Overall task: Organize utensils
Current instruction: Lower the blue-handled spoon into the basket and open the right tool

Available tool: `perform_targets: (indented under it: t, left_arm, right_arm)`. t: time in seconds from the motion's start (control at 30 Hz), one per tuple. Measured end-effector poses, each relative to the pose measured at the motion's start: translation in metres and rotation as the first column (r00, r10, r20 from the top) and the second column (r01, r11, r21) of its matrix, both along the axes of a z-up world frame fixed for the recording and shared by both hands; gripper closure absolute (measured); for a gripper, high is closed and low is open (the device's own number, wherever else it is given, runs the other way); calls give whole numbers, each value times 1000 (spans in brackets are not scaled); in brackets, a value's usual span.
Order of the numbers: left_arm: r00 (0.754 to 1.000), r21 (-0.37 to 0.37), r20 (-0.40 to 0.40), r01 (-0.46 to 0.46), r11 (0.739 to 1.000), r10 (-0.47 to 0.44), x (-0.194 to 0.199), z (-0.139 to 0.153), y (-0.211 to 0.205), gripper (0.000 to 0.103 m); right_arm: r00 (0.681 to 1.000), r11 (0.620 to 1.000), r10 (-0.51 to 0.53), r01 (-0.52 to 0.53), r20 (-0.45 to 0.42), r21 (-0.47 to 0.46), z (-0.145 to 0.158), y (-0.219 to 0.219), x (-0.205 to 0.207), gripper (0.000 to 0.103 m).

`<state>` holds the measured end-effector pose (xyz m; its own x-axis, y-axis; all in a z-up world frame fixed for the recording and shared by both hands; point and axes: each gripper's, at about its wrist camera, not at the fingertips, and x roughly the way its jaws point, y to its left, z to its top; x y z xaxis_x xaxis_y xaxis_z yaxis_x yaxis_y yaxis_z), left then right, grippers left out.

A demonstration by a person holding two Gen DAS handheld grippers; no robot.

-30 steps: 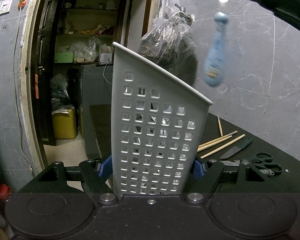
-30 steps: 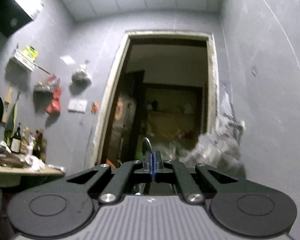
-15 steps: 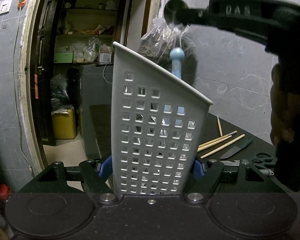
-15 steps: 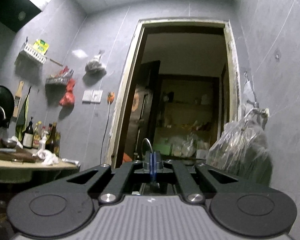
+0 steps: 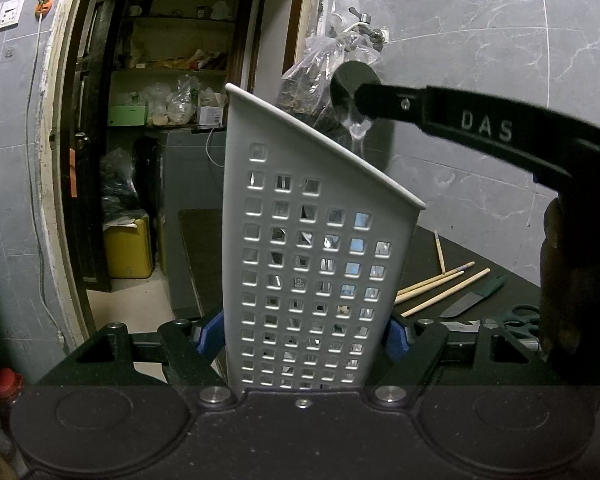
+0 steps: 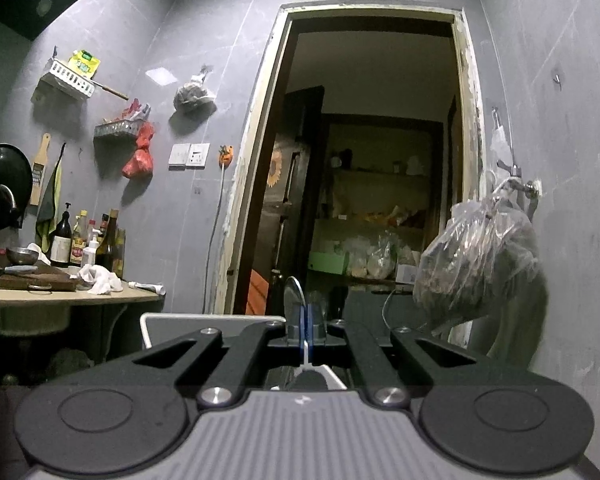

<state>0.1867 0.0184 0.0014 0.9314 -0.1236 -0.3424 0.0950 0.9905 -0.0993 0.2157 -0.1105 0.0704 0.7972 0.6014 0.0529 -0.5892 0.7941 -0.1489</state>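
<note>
now your left gripper [image 5: 304,336] clamps the white perforated plastic utensil holder [image 5: 312,248] upright, while your right gripper [image 6: 305,330], pinched tight on a metal spoon [image 5: 358,130], holds it over the holder's slanted rim.

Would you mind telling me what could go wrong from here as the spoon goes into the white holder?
1. The right gripper pinches only the metal bowl of the blue-handled spoon; it may slip or swing.
2. The white perforated plastic holder, clamped by the left gripper, tilts, so the spoon might catch its slanted rim.
3. The wooden chopsticks, dark knife and scissors lie near the right hand's path.
</note>
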Motion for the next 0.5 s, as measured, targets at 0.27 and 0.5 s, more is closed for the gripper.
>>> perform_targets:
  t: [0.27, 0.5]
  left_arm:
    - [1000, 0, 0, 0, 1000, 0, 0, 0, 0, 26]
    - [1000, 0, 0, 0, 1000, 0, 0, 0, 0, 26]
  right_arm:
    - [1000, 1000, -4, 3, -23, -18, -6, -2, -1, 101]
    - [999, 999, -2, 1, -43, -38, -10, -2, -3, 101]
